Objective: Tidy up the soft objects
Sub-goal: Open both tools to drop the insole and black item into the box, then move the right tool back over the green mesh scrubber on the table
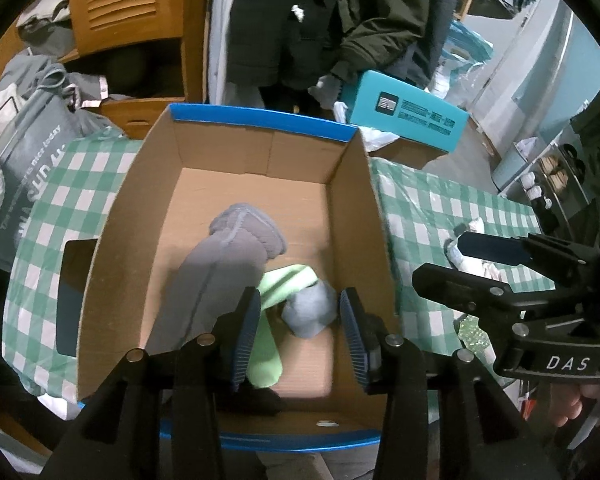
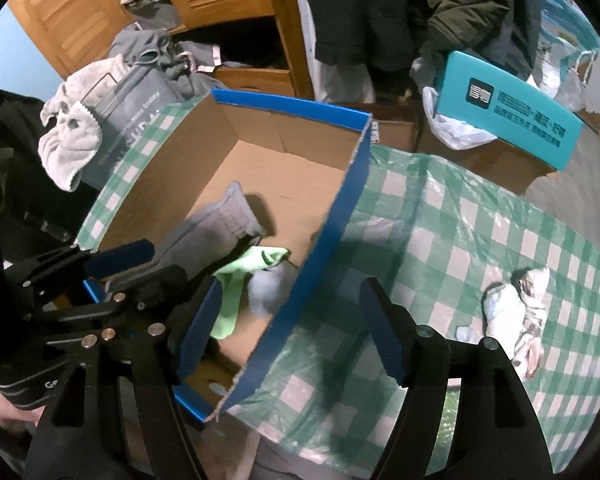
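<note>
My left tool [image 1: 300, 334] hangs over the near end of the cardboard box [image 1: 352, 208], jaws moderately apart, nothing gripped; pads clear of the cloth below. Inside the box, on its floor toward the near wall: grey sock [image 1: 216, 260] lying lengthwise, green sock [image 1: 276, 300] partly under it, small pale grey bundle [image 1: 310, 312] touching the green one. My right tool [image 2: 292, 328] straddles the box's blue-edged right wall, jaws wide, empty. The box sits on the counter [image 2: 440, 240] with its green-checked cover. A crumpled white cloth [image 2: 512, 312] lies out on the counter's right side, well apart from the box.
</note>
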Motion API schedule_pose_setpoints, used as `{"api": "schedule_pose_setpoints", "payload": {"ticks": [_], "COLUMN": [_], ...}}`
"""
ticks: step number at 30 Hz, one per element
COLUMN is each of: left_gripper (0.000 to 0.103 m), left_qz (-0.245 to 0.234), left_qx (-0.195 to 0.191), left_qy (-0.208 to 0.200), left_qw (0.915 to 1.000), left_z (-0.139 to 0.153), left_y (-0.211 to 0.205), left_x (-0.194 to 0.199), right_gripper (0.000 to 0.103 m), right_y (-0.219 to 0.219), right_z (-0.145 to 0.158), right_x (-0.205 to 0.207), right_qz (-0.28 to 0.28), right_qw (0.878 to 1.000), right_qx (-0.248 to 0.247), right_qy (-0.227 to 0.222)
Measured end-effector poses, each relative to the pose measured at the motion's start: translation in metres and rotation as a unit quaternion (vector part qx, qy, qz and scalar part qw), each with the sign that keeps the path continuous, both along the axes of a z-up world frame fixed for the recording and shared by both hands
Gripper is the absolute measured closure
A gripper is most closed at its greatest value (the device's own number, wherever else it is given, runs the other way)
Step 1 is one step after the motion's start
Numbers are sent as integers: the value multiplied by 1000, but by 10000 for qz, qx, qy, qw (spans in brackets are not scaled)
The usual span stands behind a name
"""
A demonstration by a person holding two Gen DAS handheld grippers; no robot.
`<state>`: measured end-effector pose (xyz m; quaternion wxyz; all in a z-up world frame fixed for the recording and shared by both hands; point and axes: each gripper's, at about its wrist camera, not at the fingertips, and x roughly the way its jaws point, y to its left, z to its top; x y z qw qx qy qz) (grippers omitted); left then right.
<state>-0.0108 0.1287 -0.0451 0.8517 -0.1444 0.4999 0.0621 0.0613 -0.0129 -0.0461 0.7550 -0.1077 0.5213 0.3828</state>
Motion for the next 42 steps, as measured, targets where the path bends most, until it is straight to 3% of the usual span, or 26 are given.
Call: {"api": "schedule_pose_setpoints", "payload": {"ticks": [7, 11, 42], "left_gripper": [59, 53, 51], "left_qz": [-168, -253, -1107], "left_qx": [41, 75, 123], "left_qy": [12, 10, 402], "left_qw": [9999, 9997, 9930], "left_z": [1, 3, -14], "left_y": [-18, -29, -128], "left_x": [6, 8, 39], "right_gripper": [25, 25, 23], "right_y": [-25, -39, -158], "right_z": [1, 0, -23], "right_x": [6, 10, 32], "right_qz": [-275, -414, -1443], "right_qw": [9996, 9991, 9894], "right_qx": [-17, -2, -129], "right_qy": [-69, -77, -36]}}
